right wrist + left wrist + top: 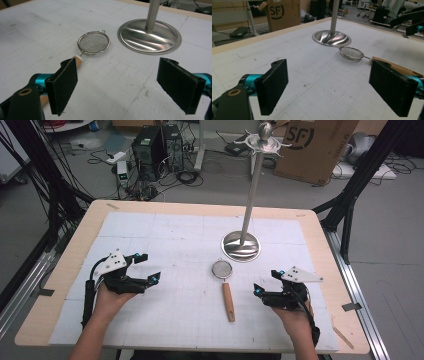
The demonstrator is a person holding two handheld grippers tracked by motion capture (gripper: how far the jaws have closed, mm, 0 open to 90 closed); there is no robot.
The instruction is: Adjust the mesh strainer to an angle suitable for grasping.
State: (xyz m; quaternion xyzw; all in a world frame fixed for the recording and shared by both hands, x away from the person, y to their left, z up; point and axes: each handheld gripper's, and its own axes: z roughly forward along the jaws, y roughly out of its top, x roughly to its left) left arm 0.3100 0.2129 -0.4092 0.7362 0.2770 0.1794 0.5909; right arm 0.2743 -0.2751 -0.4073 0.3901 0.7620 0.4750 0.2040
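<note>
A table (65, 265) with a pale wood rim carries a white gridded mat (165, 240); on the mat's far half stands a steel stand (241, 245), a slim pole rising from a round, shiny dished base. Just in front of that base, a little apart from it, lies the strainer (226, 287), flat on the mat midway between the two grippers. Its small round mesh bowl sits in a metal ring with a tiny loop on the far rim, and the bowl holds nothing. A thin wire neck joins it to a light wooden handle with a white collar. The strainer's long axis runs from far to near in the high view, bowl toward the stand, handle toward the person, tilted slightly to the right at the near end. The left gripper (148, 268) hovers well apart from the strainer, its fingers (272, 86) spread wide with nothing between them. The right gripper (267, 282) is held near the handle, its fingers (63, 83) likewise spread wide and empty, only bare mat in the gap
</note>
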